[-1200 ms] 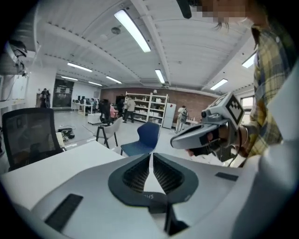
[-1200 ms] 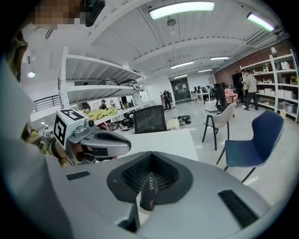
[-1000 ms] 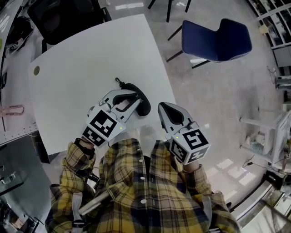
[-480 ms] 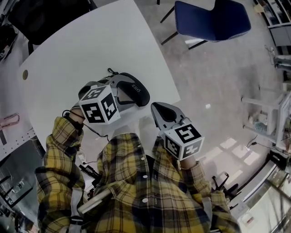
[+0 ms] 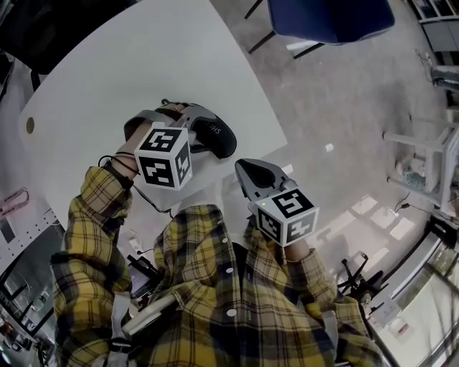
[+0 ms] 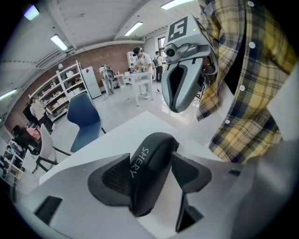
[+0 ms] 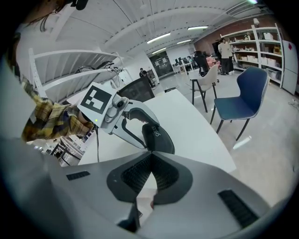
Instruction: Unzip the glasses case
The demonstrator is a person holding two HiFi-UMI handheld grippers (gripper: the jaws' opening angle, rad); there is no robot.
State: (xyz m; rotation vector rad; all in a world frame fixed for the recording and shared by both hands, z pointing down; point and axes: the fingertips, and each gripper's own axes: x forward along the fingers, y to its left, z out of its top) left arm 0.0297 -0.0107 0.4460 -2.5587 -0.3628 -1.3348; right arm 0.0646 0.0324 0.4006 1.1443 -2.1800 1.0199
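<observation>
the glasses case [image 6: 152, 151] lies on the white table [image 5: 143, 57], near the edge closest to the person, its long side bearing pale lettering; the left gripper [image 6: 150, 179] points down over it with its jaws released and spread wide, having just been opening, and the case sits between them; the left pad stands just beside the case's side and the right pad looks slightly clear of it, though the angle makes that gap hard to judge; the right gripper [image 7: 150, 170] hangs off the table's edge, just beside the case's near end, its jaws clenched together on nothing; a blue chair [image 5: 330, 14] stands on the floor well beyond the table; the person's plaid shirt [image 5: 215, 301] fills the lower head view.
</observation>
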